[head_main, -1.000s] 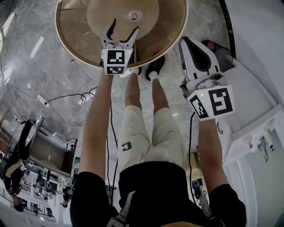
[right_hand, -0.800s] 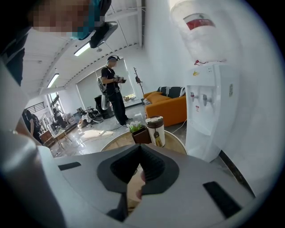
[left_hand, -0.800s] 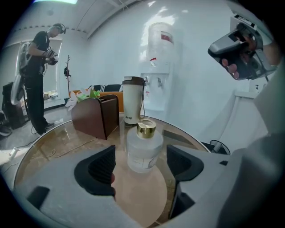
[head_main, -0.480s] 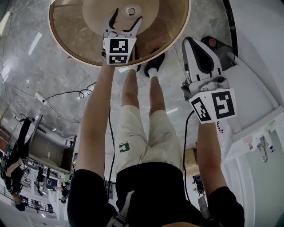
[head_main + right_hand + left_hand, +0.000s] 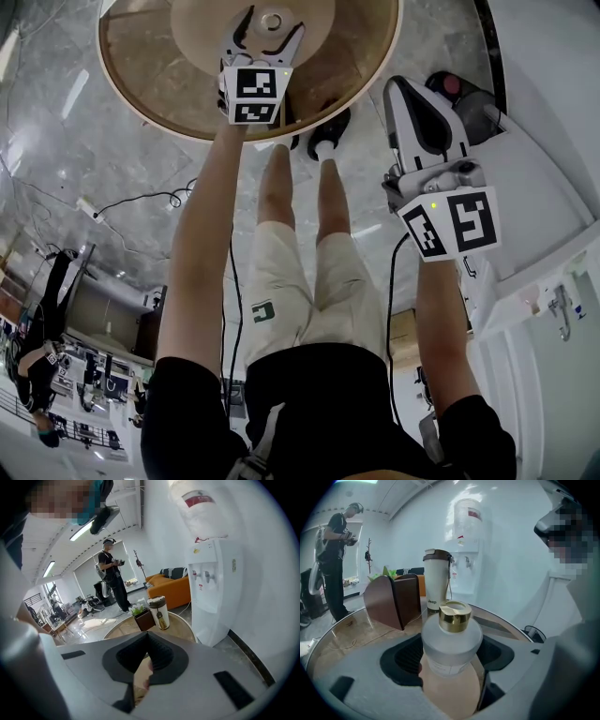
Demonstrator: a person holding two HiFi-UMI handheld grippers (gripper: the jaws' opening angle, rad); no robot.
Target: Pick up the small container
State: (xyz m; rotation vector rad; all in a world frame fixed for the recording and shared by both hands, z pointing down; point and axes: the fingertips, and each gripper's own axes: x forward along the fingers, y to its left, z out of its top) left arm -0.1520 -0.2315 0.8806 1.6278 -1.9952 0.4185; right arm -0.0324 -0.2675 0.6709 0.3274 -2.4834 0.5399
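Nearest the head camera are the operator's dark shirt, pale shorts (image 5: 309,281) and two outstretched bare arms. The right claw (image 5: 397,88) is held off the table's edge, above the grey floor and near a white water dispenser (image 5: 213,588); in the right gripper view its two dark pads meet at a point and nothing is held between them. The left claw (image 5: 272,24) reaches over the round brown table (image 5: 141,66), its jaws spread apart, one on either side of the small container (image 5: 451,641). This is a frosted bottle with a gold cap (image 5: 455,616), standing upright on the table between the pads; whether the pads touch its sides cannot be told. Beyond the container on the same table stand a white tumbler (image 5: 437,581) with a brown lid and, to its left, a brown holder (image 5: 391,599) with green leaves showing above it. Farther off, the right gripper view shows an orange sofa (image 5: 171,590) and a second person (image 5: 111,573) in dark clothes standing on the shiny floor.
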